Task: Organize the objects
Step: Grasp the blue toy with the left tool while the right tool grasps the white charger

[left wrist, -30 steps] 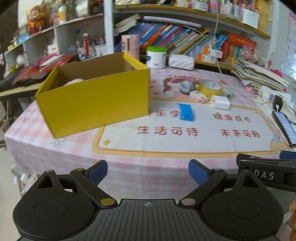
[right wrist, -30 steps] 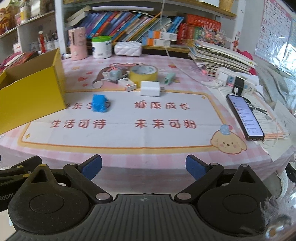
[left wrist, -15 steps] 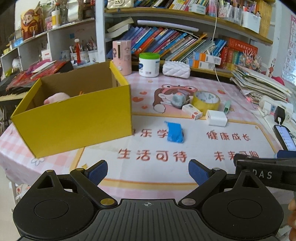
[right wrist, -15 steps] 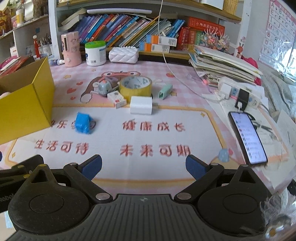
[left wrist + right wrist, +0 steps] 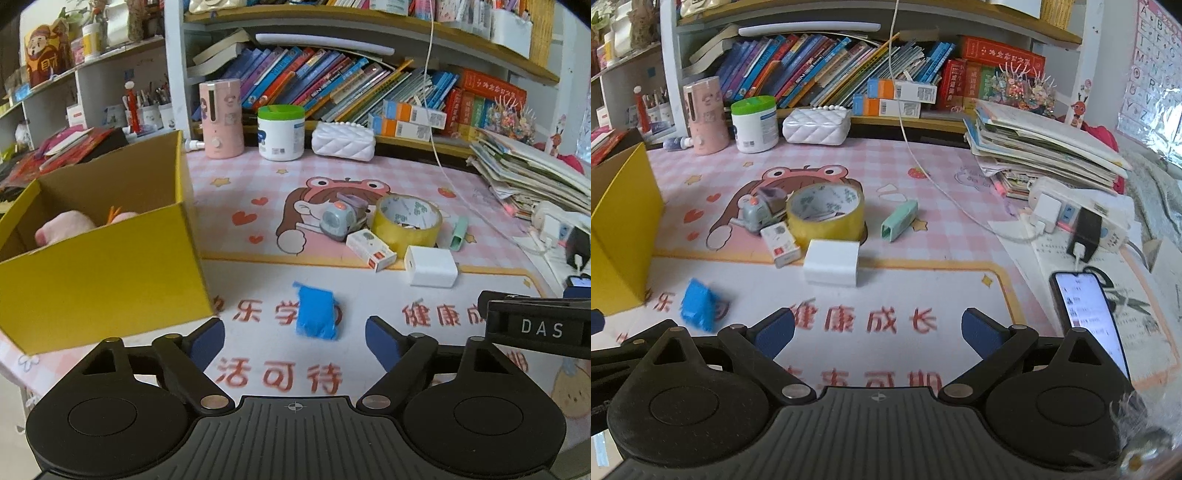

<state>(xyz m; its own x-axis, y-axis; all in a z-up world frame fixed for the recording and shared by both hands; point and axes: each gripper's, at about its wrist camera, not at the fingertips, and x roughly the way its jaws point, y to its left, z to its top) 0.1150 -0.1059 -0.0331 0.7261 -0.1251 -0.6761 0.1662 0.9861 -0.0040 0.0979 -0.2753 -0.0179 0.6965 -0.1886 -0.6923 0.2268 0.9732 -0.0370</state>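
A small blue packet [image 5: 316, 312] lies on the printed table mat [image 5: 369, 280], just ahead of my open, empty left gripper [image 5: 294, 341]; it also shows in the right wrist view [image 5: 698, 304]. An open yellow cardboard box [image 5: 99, 258] stands at the left with something pink [image 5: 64, 230] inside. Behind the packet lie a yellow tape roll [image 5: 406, 220], a white charger block [image 5: 431, 266], a small white-and-red box [image 5: 371, 250], a grey toy [image 5: 338, 218] and a mint green case [image 5: 459, 233]. My right gripper [image 5: 878, 332] is open and empty, in front of the white charger block [image 5: 832, 263].
A phone [image 5: 1087, 317] lies at the right edge beside a power strip [image 5: 1075, 214] and a stack of books [image 5: 1041, 147]. A pink bottle [image 5: 221, 120], a white tub with a green lid [image 5: 281, 133] and a white quilted case [image 5: 343, 141] stand at the back under bookshelves.
Both grippers have moved forward over the table toward the objects. The blue packet and the yellow box now sit much closer. Both stay open.
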